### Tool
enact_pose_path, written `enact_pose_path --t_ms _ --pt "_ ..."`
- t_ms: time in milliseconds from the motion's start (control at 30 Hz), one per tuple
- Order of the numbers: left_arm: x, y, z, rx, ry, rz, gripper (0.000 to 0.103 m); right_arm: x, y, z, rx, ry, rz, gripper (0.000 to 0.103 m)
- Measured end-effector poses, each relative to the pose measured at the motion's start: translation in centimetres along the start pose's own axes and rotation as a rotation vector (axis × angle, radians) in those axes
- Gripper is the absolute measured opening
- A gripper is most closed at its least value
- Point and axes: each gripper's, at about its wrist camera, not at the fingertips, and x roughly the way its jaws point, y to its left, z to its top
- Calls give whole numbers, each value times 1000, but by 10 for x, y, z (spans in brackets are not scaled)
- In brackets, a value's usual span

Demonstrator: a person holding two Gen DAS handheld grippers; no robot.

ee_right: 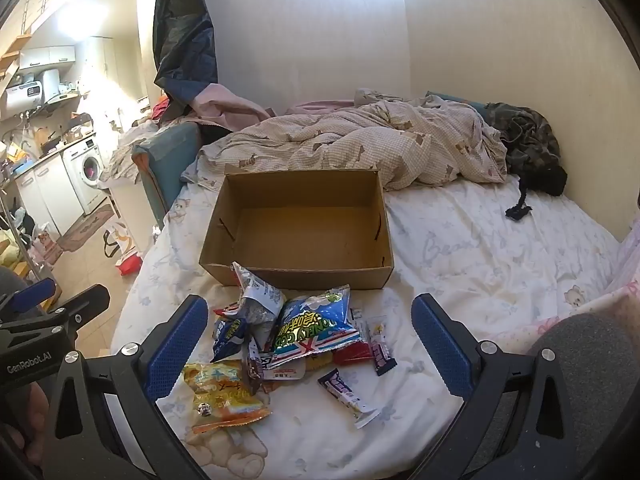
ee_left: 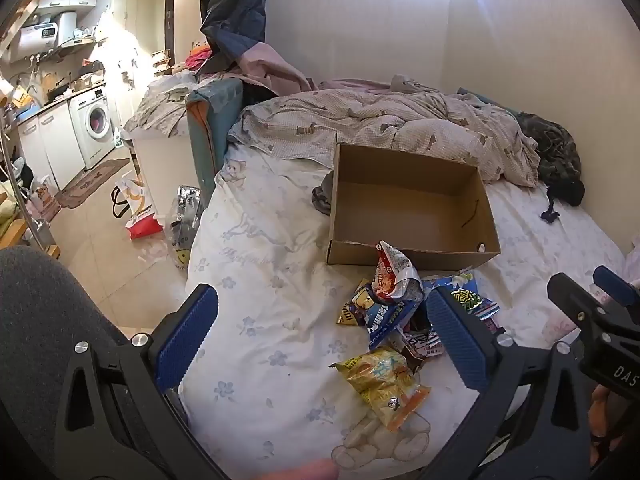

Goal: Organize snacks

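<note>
Shiny wrappers, dull cardboard

Snack packets (ee_right: 312,326) are glossy crinkly foil-plastic, the box (ee_right: 298,268) matt brown cardboard, bed sheet (ee_right: 480,248) soft printed cloth, gripper pads (ee_right: 442,338) textured blue.

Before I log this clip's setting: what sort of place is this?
Likely a small studio flat: the box sits on a bed with a rumpled quilt, and a washing machine stands nearby.

- Cardboard box (ee_right: 298,228): brown, open-topped, empty, upright on the bed sheet.
- Crumpled silver-and-red packet (ee_right: 256,300): leaning against the box's near wall.
- Blue-and-green snack bag (ee_right: 316,326): flat, atop the pile, just before the box.
- Small dark blue packet (ee_right: 228,336): at the pile's left.
- Yellow-orange packet (ee_right: 222,396): flat, nearest the viewer.
- White-and-purple bar (ee_right: 348,398): lying diagonally, slightly apart.
</note>
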Motion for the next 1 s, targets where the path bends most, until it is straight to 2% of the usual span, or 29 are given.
enact_pose_path --t_ms 1000 --pt "2 0 0 9 -6 4 103 1 1 -1 -6 5 0 103"
